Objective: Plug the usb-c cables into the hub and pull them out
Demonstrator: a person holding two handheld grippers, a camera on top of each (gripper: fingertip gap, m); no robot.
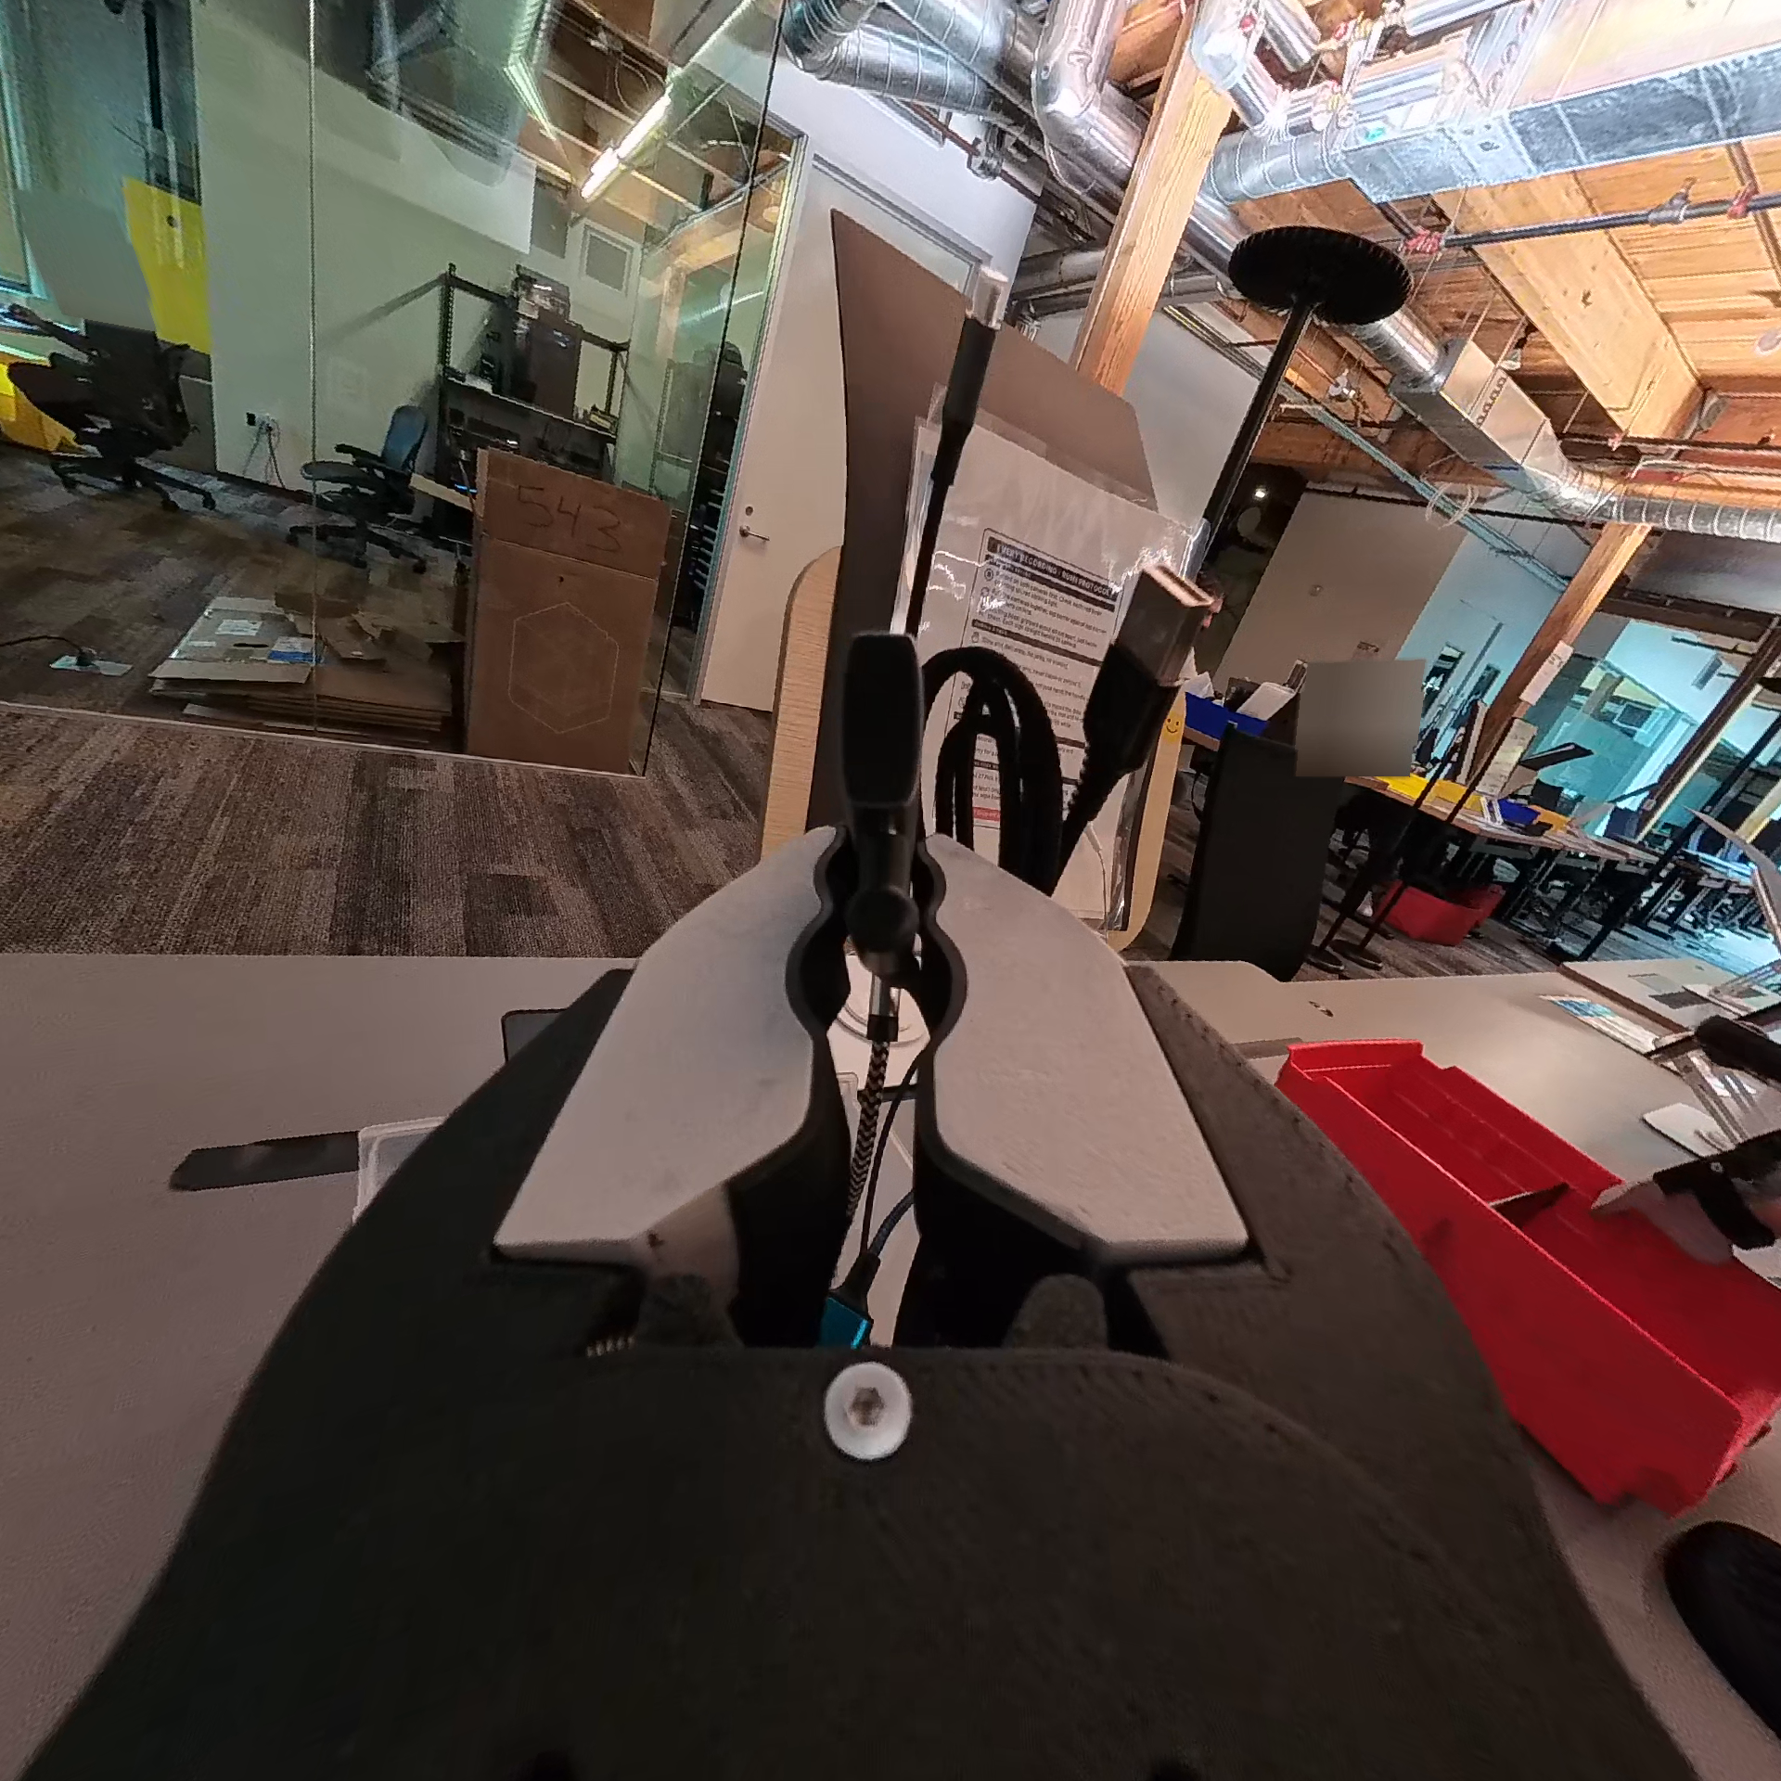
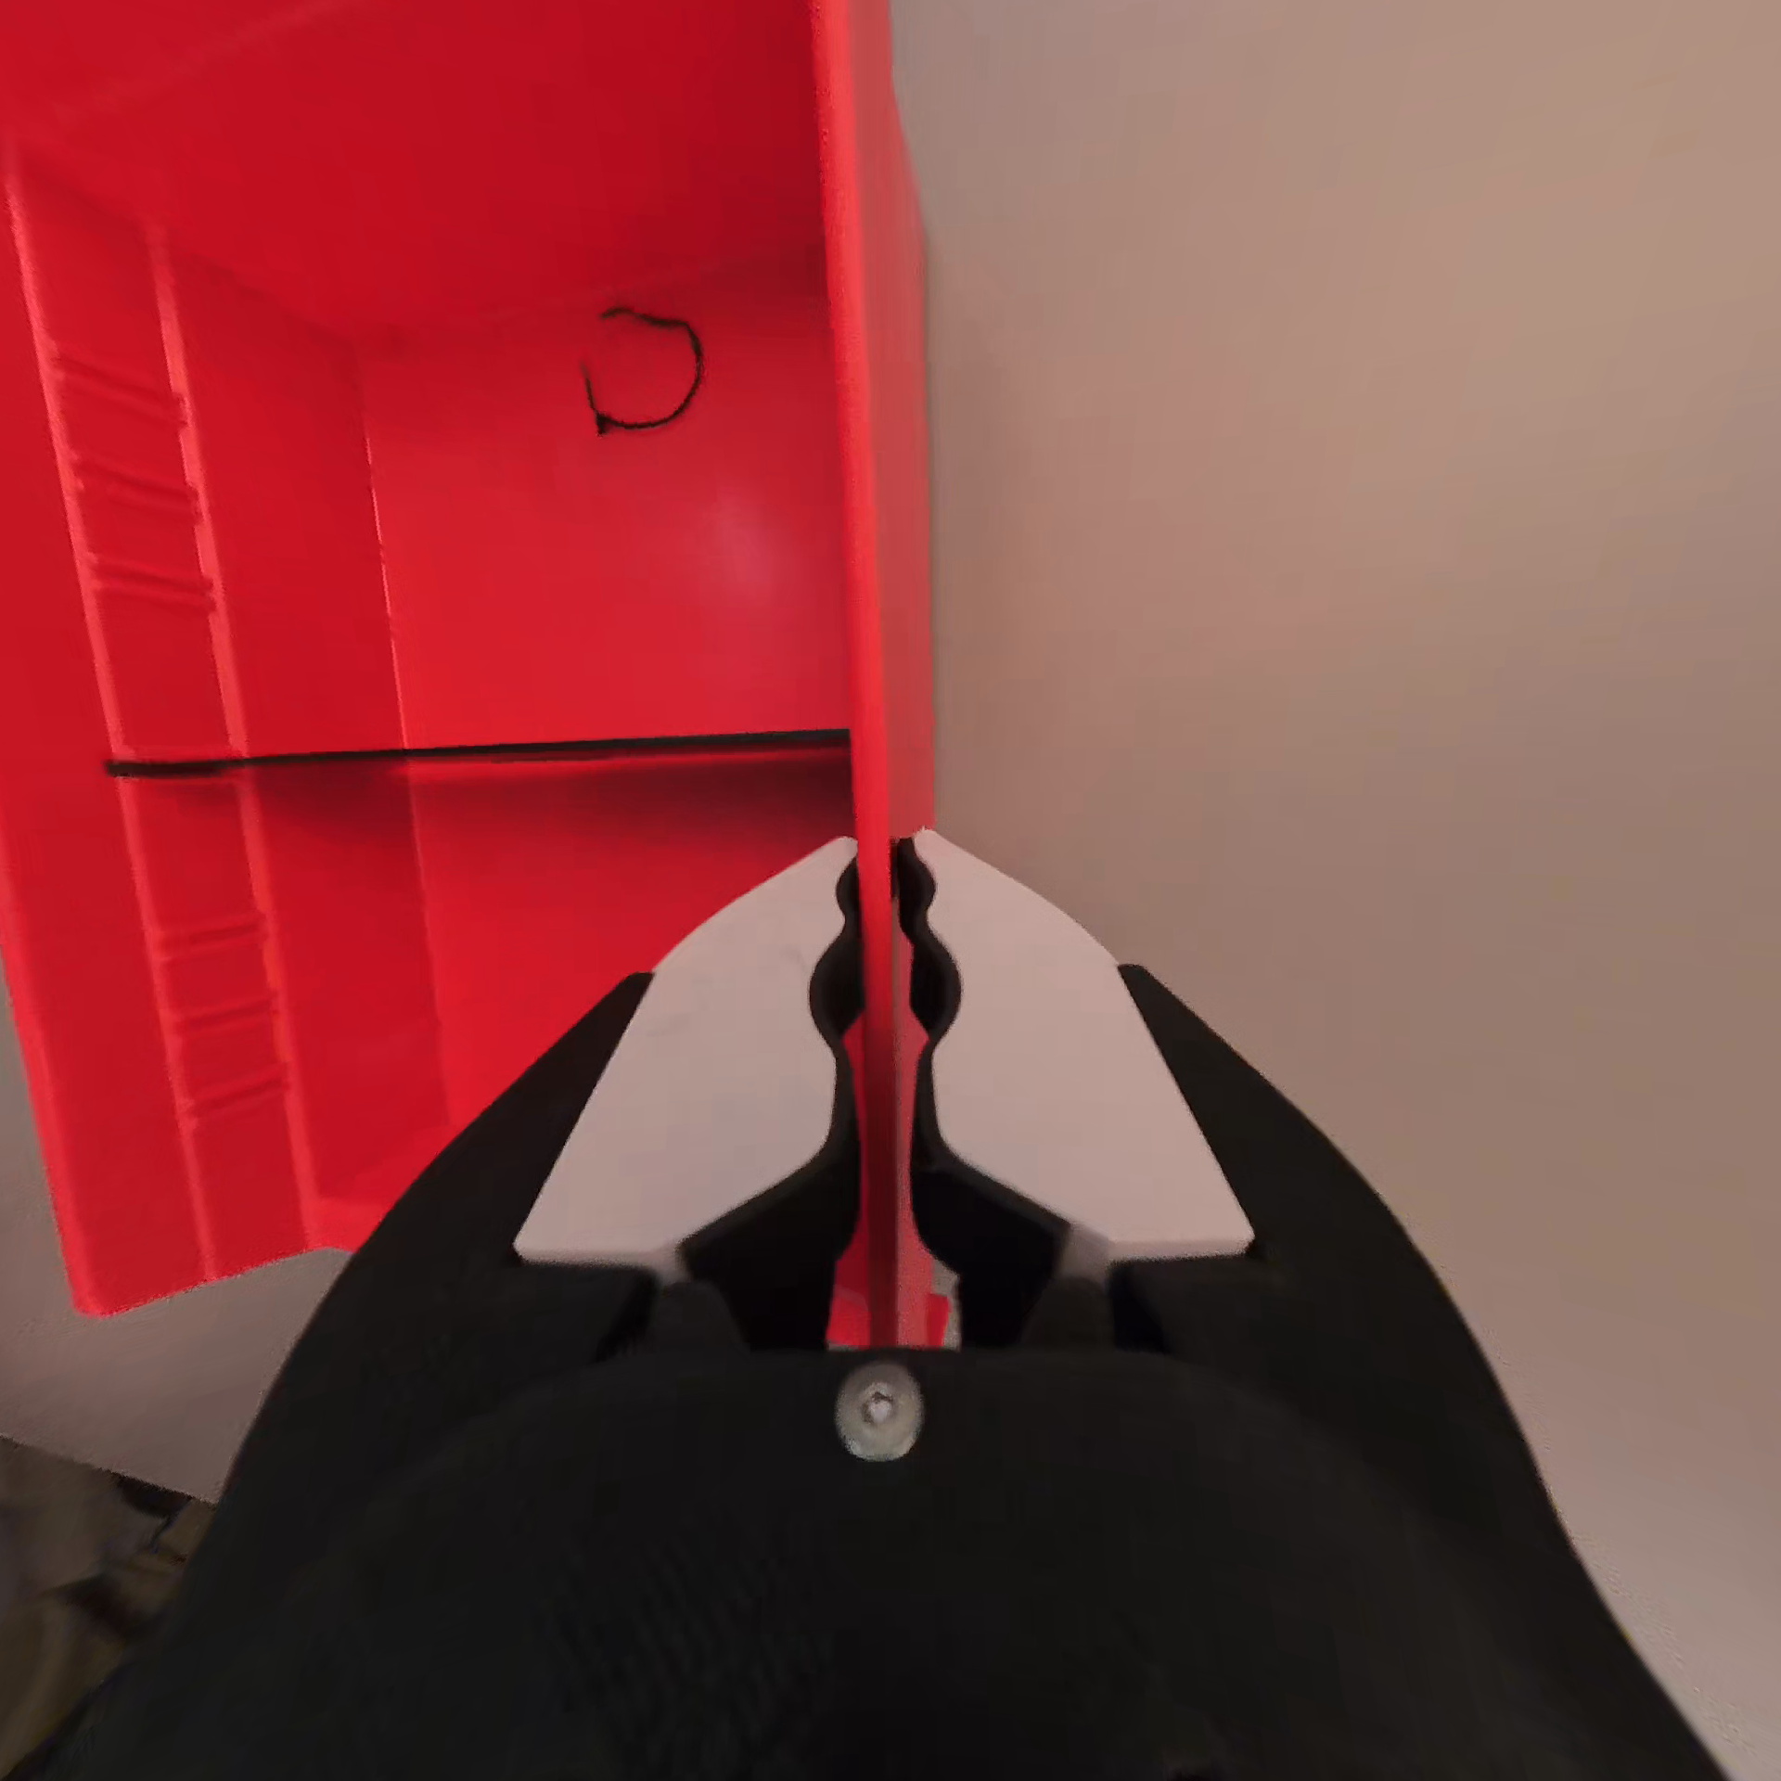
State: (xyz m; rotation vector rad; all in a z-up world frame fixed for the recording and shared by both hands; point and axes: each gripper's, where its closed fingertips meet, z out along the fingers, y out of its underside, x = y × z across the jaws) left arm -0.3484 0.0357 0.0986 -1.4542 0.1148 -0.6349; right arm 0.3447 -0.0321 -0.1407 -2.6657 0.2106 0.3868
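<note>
One handwritten-marked cardboard box (image 1: 569, 598).

Left wrist view faces outward over table (image 1: 241, 1060); right looks down, close; both show red bin (image 2: 482, 578).

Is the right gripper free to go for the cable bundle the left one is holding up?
Probably not: the right gripper is shut on the red bin wall, so it must let go first.

Red bin (image 2: 482, 578) perhaps cropped, edges blurred
</note>
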